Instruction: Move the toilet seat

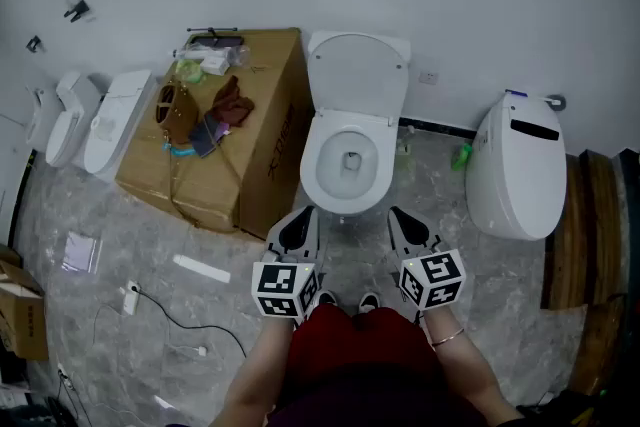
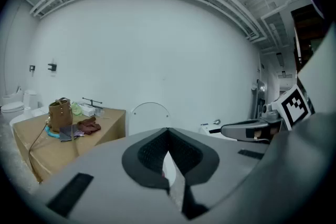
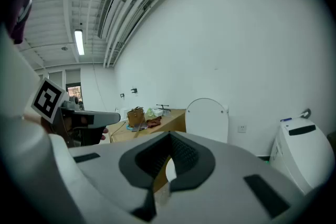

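Note:
A white toilet (image 1: 345, 160) stands against the far wall, its bowl bare and its seat and lid (image 1: 358, 75) raised upright against the wall. The raised lid (image 2: 150, 118) peeks over the jaws in the left gripper view, and the lid (image 3: 207, 118) stands clear in the right gripper view. My left gripper (image 1: 297, 228) hovers just before the bowl's front left edge, shut, with nothing in it. Near the bowl's front right, my right gripper (image 1: 407, 230) is shut too and empty. Neither touches the toilet.
A cardboard box (image 1: 265, 150) with a brown handbag (image 1: 172, 113) and cloth on top stands left of the toilet. A second toilet (image 1: 520, 165) with its lid down is at the right, and another (image 1: 105, 120) lies at far left. A cable (image 1: 180, 325) trails on the floor.

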Motion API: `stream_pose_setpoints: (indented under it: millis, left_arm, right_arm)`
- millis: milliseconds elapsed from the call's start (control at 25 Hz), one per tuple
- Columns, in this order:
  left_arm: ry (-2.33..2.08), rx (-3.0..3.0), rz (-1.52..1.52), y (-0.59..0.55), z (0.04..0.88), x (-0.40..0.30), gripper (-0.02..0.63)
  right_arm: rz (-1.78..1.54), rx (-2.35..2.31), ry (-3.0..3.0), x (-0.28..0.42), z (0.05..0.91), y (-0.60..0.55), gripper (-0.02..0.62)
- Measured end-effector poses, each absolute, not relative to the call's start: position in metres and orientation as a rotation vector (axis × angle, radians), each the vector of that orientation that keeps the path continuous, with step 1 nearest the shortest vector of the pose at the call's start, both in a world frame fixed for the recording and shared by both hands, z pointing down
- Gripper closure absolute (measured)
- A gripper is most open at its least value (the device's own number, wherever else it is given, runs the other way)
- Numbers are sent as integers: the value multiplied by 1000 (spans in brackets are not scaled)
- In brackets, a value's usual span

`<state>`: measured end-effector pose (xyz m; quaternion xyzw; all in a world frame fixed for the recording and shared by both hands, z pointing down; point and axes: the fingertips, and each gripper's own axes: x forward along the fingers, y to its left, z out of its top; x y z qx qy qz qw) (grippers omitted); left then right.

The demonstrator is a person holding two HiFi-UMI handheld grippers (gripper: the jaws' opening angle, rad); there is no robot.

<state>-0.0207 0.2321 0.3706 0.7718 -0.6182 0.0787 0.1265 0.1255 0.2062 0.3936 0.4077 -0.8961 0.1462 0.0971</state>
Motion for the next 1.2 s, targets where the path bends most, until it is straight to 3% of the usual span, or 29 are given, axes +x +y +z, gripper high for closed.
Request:
stream_pose_setpoints:
  millis: [640,1200]
  left_arm:
    - [-1837,2185,230,240,370,5,580]
    - [-1823,2194,268,187,385,-22,578]
  right_arm:
    - [478,1257,-2594,175,409,208,580]
    - [529,1338,-2551,165,419,155,580]
